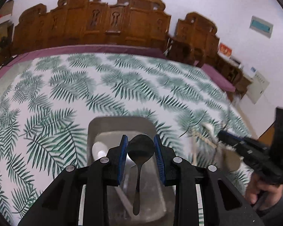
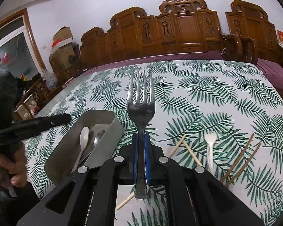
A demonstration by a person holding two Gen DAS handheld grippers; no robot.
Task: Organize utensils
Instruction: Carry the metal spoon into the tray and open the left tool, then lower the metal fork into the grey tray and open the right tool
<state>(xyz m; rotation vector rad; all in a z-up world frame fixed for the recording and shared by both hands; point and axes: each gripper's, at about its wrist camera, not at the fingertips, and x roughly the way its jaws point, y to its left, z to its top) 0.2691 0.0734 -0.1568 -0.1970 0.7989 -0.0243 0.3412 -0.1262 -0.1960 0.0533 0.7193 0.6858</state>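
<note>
My left tongs [image 1: 140,151] stand open over the metal tray [image 1: 120,126], a dark spoon [image 1: 140,150] lying between them, untouched. My right tongs [image 2: 141,157] are clamped on a metal fork [image 2: 141,111], tines forward above the tabletop [image 2: 207,98]; chopsticks [image 2: 241,158] lie right.

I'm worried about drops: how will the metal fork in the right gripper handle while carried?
The fork looks like rigid metal, so it probably won't flex. The right gripper pinches only its narrow, smooth handle, so it may slip or pivot. Its wide tined head juts forward, likely front-heavy.
</note>
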